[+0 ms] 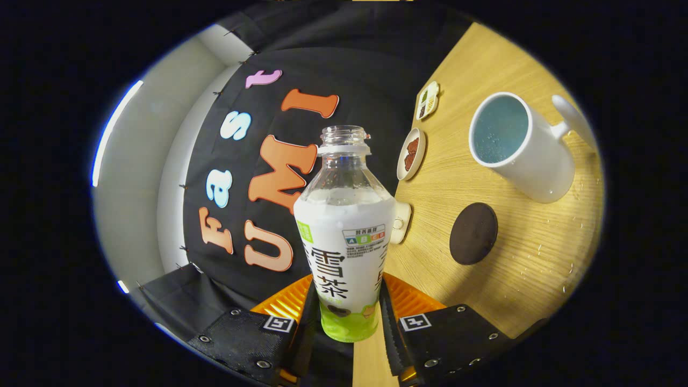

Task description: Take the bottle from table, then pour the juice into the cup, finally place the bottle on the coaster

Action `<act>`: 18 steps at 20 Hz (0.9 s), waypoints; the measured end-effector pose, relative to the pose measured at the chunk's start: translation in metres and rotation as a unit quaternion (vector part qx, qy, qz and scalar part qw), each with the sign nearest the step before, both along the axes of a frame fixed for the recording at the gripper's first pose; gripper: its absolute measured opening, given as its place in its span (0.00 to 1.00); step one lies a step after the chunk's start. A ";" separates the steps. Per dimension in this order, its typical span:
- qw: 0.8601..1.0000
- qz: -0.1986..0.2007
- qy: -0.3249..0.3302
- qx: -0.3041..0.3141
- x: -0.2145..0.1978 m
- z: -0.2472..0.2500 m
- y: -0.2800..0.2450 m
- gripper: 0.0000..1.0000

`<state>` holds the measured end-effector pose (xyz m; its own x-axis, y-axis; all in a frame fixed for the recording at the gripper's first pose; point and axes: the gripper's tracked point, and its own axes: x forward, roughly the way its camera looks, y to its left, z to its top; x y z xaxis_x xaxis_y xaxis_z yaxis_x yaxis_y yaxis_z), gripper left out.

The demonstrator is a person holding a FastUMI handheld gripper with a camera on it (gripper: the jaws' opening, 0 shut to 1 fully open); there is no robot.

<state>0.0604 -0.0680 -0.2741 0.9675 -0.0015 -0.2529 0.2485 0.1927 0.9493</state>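
Wooden tabletop (516, 279) meets black cloth wall. My tool (348, 317) grips the uncapped bottle (346, 236) at its base, both fingers pressing its sides. Beyond them sit the dark coaster (473, 233) and white cup (524, 148).

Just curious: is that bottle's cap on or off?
Off: the bottle, gripped between the fingers, shows a bare, open threaded neck.

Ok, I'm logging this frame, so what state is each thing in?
Bottle: uncapped, partly full, held off the table, tilted.
Claw: shut on bottle.
Cup: upright on the table, liquid inside.
Coaster: bare.
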 end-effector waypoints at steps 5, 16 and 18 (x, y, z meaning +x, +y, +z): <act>0.998 -0.025 -0.013 0.057 0.006 0.001 -0.011 0.56; 0.986 -0.070 -0.027 0.149 0.009 0.003 -0.022 0.56; 0.983 -0.078 -0.028 0.161 0.010 0.004 -0.024 0.56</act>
<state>0.0708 -0.0920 -0.2706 0.9742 -0.0787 -0.2113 0.1972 -0.1570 0.9677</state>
